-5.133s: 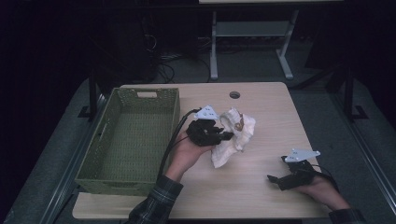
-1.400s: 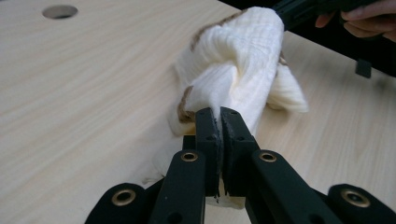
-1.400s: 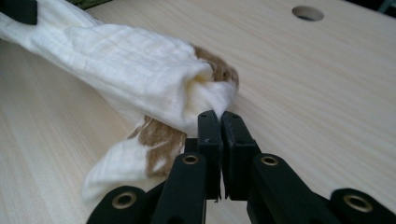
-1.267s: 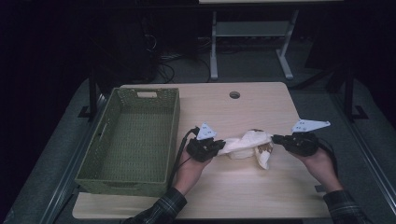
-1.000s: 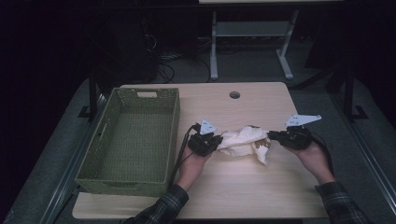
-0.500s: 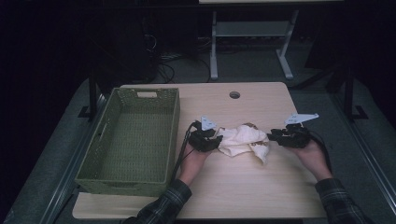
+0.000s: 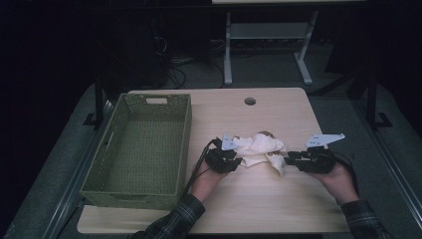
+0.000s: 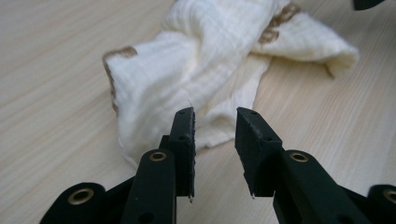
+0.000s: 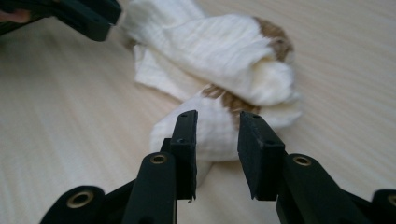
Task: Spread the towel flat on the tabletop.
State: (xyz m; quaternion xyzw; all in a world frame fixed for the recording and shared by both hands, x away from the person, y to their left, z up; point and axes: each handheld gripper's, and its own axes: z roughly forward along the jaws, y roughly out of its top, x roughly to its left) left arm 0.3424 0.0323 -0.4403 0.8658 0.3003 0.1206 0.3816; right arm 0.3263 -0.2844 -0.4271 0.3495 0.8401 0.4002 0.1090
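Observation:
A crumpled cream cloth (image 7: pixel 259 148) with brown edging lies bunched on the wooden table (image 7: pixel 278 204) between my two grippers. My left gripper (image 7: pixel 238 160) sits at the cloth's left end. Its jaws (image 8: pixel 215 116) have just been opening, then closing a little, and now stand apart with nothing between the pads. The cloth (image 8: pixel 196 70) lies just past its tips. My right gripper (image 7: pixel 289 158) sits at the cloth's right end. Its jaws (image 9: pixel 217 119) have also just opened, with a folded end of the cloth (image 9: pixel 219 42) beyond them and nothing gripped.
A green woven basket (image 7: pixel 186 134) with nothing in it stands on the left of the table, close to my left hand. A round cable hole (image 7: pixel 250 101) is at the back edge. The other gripper (image 9: pixel 84 14) shows at the top left of the right gripper view.
The cloth was held stretched between both shut grippers. The hands came closer together, both grippers let go, and the cloth now lies bunched on the table.

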